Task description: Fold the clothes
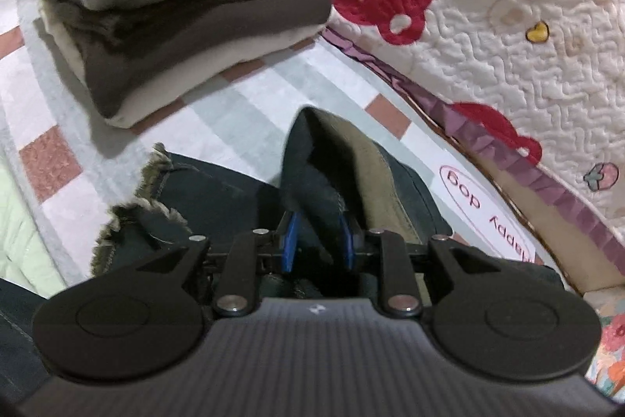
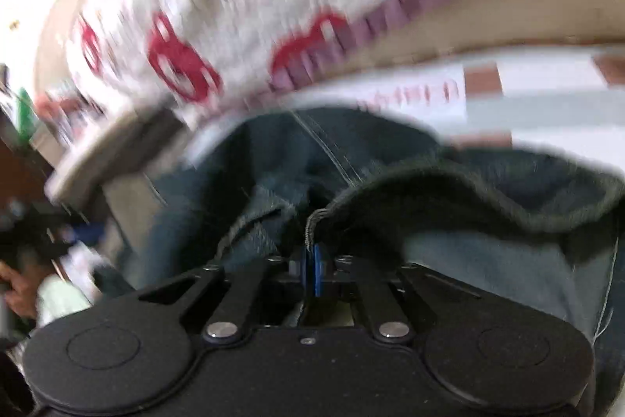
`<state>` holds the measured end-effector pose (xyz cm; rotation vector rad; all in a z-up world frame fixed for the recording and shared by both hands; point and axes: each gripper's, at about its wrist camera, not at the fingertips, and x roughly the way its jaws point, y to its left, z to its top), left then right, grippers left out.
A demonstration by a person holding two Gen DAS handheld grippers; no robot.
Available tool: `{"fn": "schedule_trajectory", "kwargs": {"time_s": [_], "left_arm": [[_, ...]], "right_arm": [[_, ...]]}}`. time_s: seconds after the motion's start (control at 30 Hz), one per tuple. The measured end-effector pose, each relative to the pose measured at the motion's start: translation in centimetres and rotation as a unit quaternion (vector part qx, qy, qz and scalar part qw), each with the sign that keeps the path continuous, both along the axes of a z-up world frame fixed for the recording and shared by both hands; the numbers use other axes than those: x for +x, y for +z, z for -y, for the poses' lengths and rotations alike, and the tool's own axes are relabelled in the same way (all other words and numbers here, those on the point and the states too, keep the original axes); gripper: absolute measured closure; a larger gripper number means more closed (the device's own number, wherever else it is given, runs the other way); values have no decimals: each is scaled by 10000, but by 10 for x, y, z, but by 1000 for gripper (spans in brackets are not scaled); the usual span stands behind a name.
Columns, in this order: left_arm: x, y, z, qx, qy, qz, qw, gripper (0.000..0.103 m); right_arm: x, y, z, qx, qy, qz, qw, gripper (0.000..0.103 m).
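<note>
The jeans [image 1: 218, 198] lay on the checked sheet [image 1: 269, 96] of a bed, dark denim with a frayed hem [image 1: 136, 217] turned toward the left tool. The left tool [image 1: 318, 241] was clenched on a raised fold of the jeans, the fold standing up between its blue pads [image 1: 290, 241] with the paler inner side of the cloth facing right. The pads were set apart by the thickness of the cloth.

In the right wrist view the jeans [image 2: 281, 159] were heavily blurred. The right tool [image 2: 312, 272] was clenched on a thin edge of the denim, its blue pads [image 2: 317, 274] nearly touching. A loose flap of the jeans curved away to the right of that grip, with the paler inner side below it.

A stack [image 1: 187, 6] of folded clothes stood on the sheet beyond the jeans, well apart from them: cream on top, then grey, dark brown and cream at the bottom. A quilt [image 1: 508, 26] with red bear figures and a purple frilled edge rose to the right of the stack and the jeans. A white label [image 1: 488, 213] with red lettering lay on the sheet just beside the jeans, below the quilt's edge. At the left edge of the right wrist view, a hand [image 2: 15, 292] was partly visible, blurred.
</note>
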<state>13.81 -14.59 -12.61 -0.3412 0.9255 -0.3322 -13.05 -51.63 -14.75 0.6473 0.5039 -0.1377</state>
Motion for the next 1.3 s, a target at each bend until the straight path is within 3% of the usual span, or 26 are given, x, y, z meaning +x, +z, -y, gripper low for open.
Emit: {"fn": "schedule_trajectory", "kwargs": {"time_s": [0.1, 0.2, 0.37, 0.5, 0.63, 0.77, 0.97, 1.0, 1.13, 1.17, 1.23, 1.3], "left_arm": [[5, 12, -11, -193, -14, 138, 9997, 80], [6, 22, -21, -256, -134, 407, 9988, 73], [19, 17, -29, -17, -566, 822, 9950, 71], [22, 3, -30, 306, -771, 646, 9945, 62], [26, -10, -32, 628, -975, 469, 9921, 61], [30, -24, -34, 950, -1177, 292, 9881, 57], [47, -46, -67, 1335, -620, -255, 9888, 49], [50, -51, -75, 1338, -508, -363, 9890, 47], [64, -73, -101, 695, -205, -834, 9939, 44], [63, -74, -97, 710, -271, -792, 9940, 43], [61, -76, -88, 739, -401, -709, 9939, 27], [60, -77, -79, 769, -532, -626, 9936, 25]], "right_arm": [[-46, 48, 13, -5, -645, 930, 9936, 97], [-87, 102, 34, -701, -1491, 1279, 9780, 98], [-127, 158, 64, -1592, -2504, 1068, 9490, 98], [-142, 189, 78, -2069, -2894, 697, 9320, 98], [-143, 203, 95, -2485, -3184, 167, 9146, 100], [-146, 194, 117, -2395, -3548, -263, 9034, 100], [-135, 112, 143, -2296, -3621, -1463, 8915, 100], [-138, 100, 143, -2215, -3670, -1543, 8902, 100], [-150, 67, 140, -2009, -3744, -1697, 8892, 100], [-152, 63, 138, -2006, -3698, -1710, 8909, 99], [-153, 57, 133, -2042, -3597, -1740, 8937, 99], [-153, 54, 129, -2142, -3500, -1758, 8948, 98]]}}
